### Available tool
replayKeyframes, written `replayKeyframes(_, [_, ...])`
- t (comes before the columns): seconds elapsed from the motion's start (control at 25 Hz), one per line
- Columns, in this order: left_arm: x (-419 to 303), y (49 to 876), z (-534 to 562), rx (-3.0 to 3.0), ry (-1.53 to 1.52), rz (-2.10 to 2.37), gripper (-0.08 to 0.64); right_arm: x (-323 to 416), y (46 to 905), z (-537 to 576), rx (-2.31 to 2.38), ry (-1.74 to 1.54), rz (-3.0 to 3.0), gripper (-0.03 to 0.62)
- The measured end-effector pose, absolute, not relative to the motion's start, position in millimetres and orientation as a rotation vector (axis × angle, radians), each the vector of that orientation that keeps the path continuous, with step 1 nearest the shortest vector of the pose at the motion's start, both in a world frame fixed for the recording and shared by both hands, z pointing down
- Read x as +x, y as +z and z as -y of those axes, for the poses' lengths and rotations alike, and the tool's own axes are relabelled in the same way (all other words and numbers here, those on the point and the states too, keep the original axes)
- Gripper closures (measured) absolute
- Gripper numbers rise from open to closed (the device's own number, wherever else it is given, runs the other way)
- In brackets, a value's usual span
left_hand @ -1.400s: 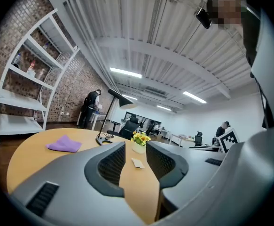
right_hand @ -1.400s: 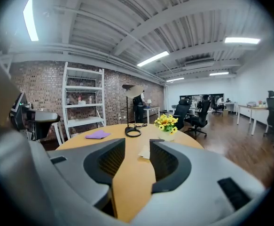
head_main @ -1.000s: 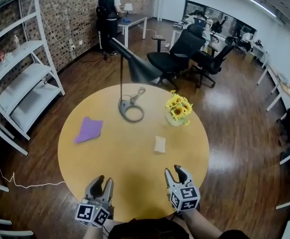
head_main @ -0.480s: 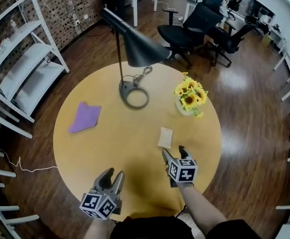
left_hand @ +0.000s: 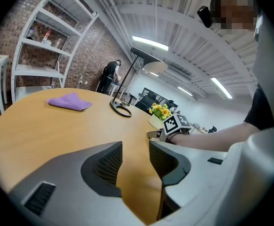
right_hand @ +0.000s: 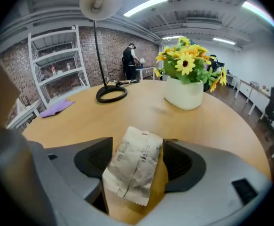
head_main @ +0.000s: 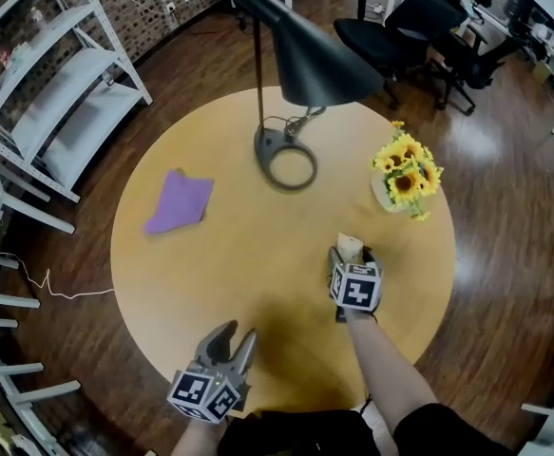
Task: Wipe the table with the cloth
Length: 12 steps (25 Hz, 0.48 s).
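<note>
Purple cloth point(head_main: 180, 202) lies crumpled flat near the left edge of the round table point(head_main: 210, 278), well apart from both grippers and untouched. Likely light, soft and limp. It'll bunch and slide on the smooth wood, so pinch down on a raised fold or the nearest corner, pressing into the tabletop.

Left gripper point(head_main: 236, 334) hovers at the near edge. Its jaws have just been opening and now stand apart with only bare wood between them.

Lamp point(head_main: 287, 161) has its ring base toward the far edge, with the shade overhanging.

Right gripper point(head_main: 352, 253) is down right of centre. Its jaws have also just been opening and now stand wide, with a creased paper slip point(right_hand: 133, 168) between them. The pads don't look to be pressing on it.

Vase of sunflowers point(head_main: 405, 174) sits near the right edge, just beyond that gripper.
</note>
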<state>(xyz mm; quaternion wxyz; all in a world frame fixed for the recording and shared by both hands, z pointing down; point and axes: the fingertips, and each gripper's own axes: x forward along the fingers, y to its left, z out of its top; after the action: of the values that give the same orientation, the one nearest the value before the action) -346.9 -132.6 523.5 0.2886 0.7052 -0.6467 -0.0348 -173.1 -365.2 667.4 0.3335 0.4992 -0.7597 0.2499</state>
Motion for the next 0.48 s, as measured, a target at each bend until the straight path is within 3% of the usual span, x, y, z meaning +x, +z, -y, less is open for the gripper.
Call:
replayKeyframes(0.24, [-353,530,122,1.854,-0.105,1.723,0.379,-175,673,364,1.265,0.567,2.000,0.267])
replayKeyframes(0.48, [-361,529,106,1.863,-0.122,1.706,0.379,-169,674,338,1.151,0.539,2.018,0.373])
